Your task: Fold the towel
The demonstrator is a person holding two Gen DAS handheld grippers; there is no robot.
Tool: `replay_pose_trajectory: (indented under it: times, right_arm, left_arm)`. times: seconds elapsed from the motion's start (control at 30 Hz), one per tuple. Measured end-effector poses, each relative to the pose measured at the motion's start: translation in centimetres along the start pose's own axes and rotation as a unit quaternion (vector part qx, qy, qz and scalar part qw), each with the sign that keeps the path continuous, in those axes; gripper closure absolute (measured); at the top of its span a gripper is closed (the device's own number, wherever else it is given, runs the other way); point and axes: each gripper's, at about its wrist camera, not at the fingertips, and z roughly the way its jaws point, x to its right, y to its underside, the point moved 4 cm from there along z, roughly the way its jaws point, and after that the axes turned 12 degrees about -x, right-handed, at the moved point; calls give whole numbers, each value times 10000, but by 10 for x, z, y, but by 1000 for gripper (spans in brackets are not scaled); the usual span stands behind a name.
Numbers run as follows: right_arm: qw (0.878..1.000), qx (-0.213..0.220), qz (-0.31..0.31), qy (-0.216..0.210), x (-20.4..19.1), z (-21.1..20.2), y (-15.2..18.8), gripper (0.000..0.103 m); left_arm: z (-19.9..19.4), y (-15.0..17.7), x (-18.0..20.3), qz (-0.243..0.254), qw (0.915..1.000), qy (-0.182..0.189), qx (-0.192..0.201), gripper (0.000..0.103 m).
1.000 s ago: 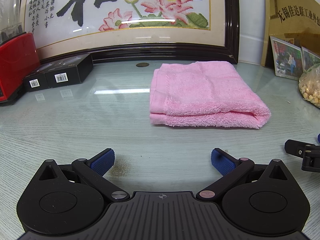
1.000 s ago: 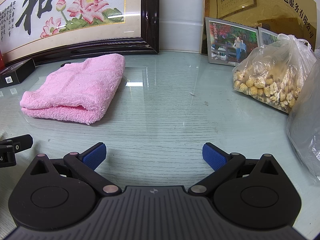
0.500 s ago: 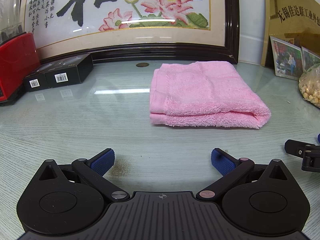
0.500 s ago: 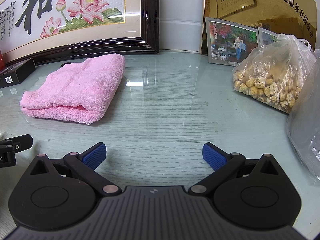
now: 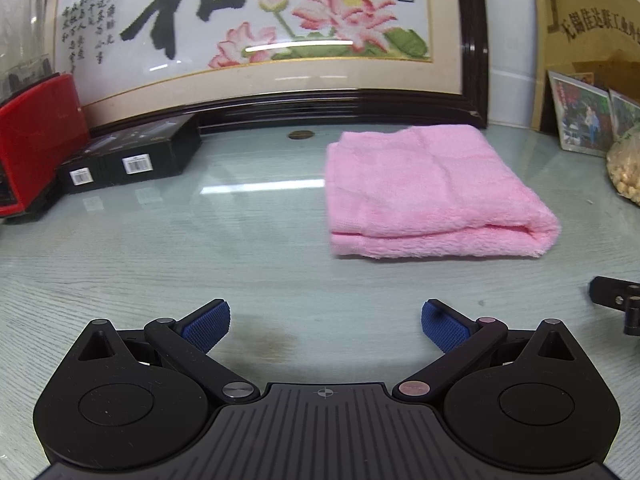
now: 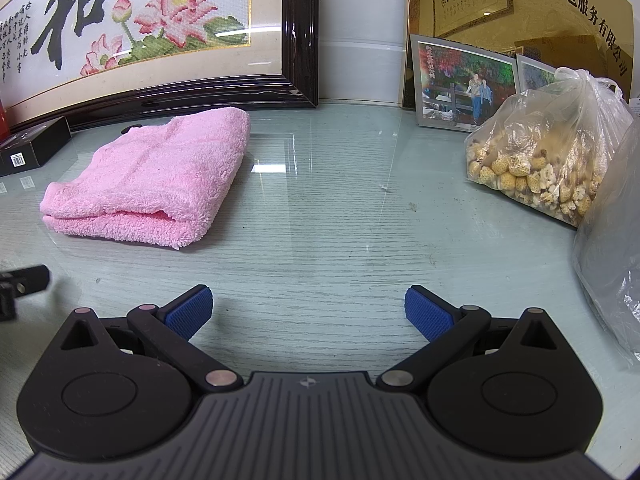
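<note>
Left wrist view shows the left claw (image 5: pixel 325 322) with its 2 blue-padded fingers spread wide apart and nothing between them, hovering low over the glass-topped surface (image 5: pixel 160 264). The pink towel (image 5: pixel 428 194) lies folded flat ahead and to the right of this claw, well apart from it, its thick folded edge toward the camera with the layers showing along that side. Behind the towel a dark-framed cross-stitch picture (image 5: pixel 256 28) of lotus flowers leans against the wall. To the left sit 2 black boxes (image 5: pixel 132 156) with barcode labels, and beside them a red appliance (image 5: pixel 36 136). At the right edge a black part of the right claw (image 5: pixel 616 300) pokes into view. In the right wrist view the right claw (image 6: pixel 308 314) is likewise spread apart and holds nothing, above bare surface (image 6: pixel 340 240). Here the towel (image 6: pixel 156 176) lies ahead and to the left, near the picture frame (image 6: pixel 298 36), touching neither claw. On the right stands a clear plastic bag (image 6: pixel 548 152) of pale, lumpy food, with a framed photo (image 6: pixel 460 80) behind it leaning on a gold plaque (image 6: pixel 520 4) with Chinese characters. Another translucent bag (image 6: pixel 612 248) fills the far right edge.
</note>
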Motion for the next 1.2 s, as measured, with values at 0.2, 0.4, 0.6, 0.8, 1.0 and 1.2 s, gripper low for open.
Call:
replay_pose_trajectory:
  times: [0.2, 0.4, 0.6, 0.8, 1.0, 1.2]
  right_arm:
    - [10000, -1, 0, -1, 0, 0, 0, 0]
    - [10000, 0, 0, 0, 0, -1, 0, 0]
    - [10000, -1, 0, 0, 0, -1, -1, 0]
    - [10000, -2, -58, -45, 2, 3, 0, 0]
    - [9995, -6, -235, -193, 6, 6, -2, 0]
    - [10000, 16, -53, -22, 28, 17, -14, 0]
  left_arm:
    - [-3, -12, -51, -296, 9989, -364, 98, 0]
    - [8, -25, -104, -552, 9966, -620, 16, 0]
    - [22, -28, -138, -716, 9957, -583, -51, 0]
    - [34, -26, -153, -795, 9952, -544, -142, 0]
    - [41, -26, -161, -797, 9956, -467, -124, 0]
    - [44, -26, -162, -769, 9962, -409, -48, 0]
